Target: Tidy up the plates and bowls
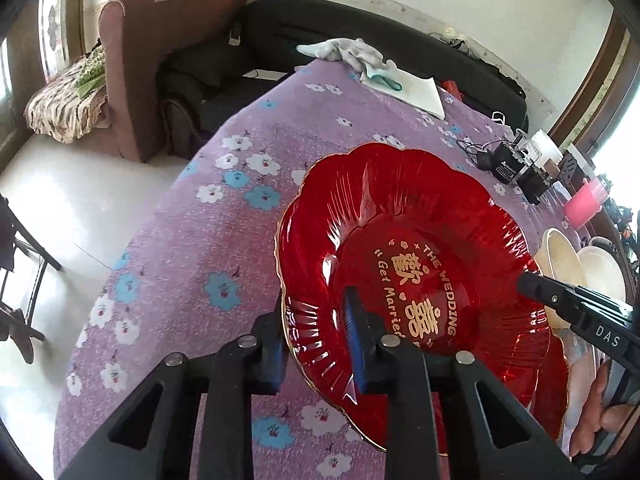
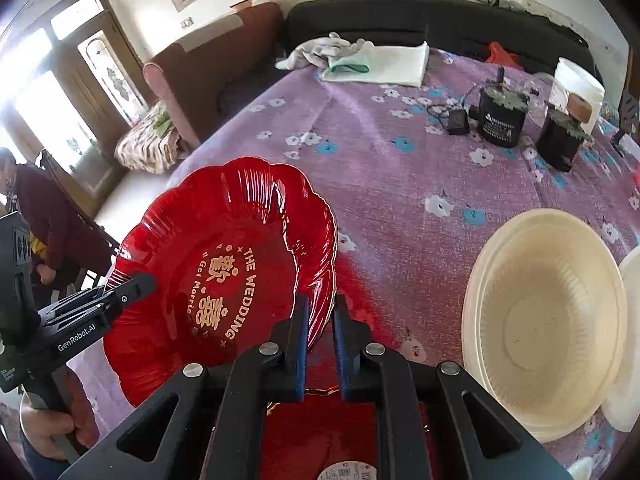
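Observation:
A red scalloped plate (image 1: 400, 216) (image 2: 224, 216) with gold lettering is held tilted above the purple flowered tablecloth (image 1: 192, 248). My left gripper (image 1: 314, 308) is shut on its near rim, one blue pad inside the plate and one outside. My right gripper (image 2: 321, 304) is shut on the opposite rim. Each gripper shows in the other's view, the right gripper (image 1: 528, 282) at the plate's right edge and the left gripper (image 2: 140, 284) at its left edge. A second red plate (image 2: 320, 432) (image 1: 558, 384) lies underneath. Cream bowls (image 2: 544, 320) (image 1: 560, 256) sit to the right.
Folded white cloths (image 2: 376, 62) lie at the table's far edge. Black devices with cables (image 2: 500, 120) and a white tub (image 2: 580, 84) stand at the far right. The table edge (image 1: 132, 264) drops to the floor on the left. A person (image 2: 52, 216) is at far left.

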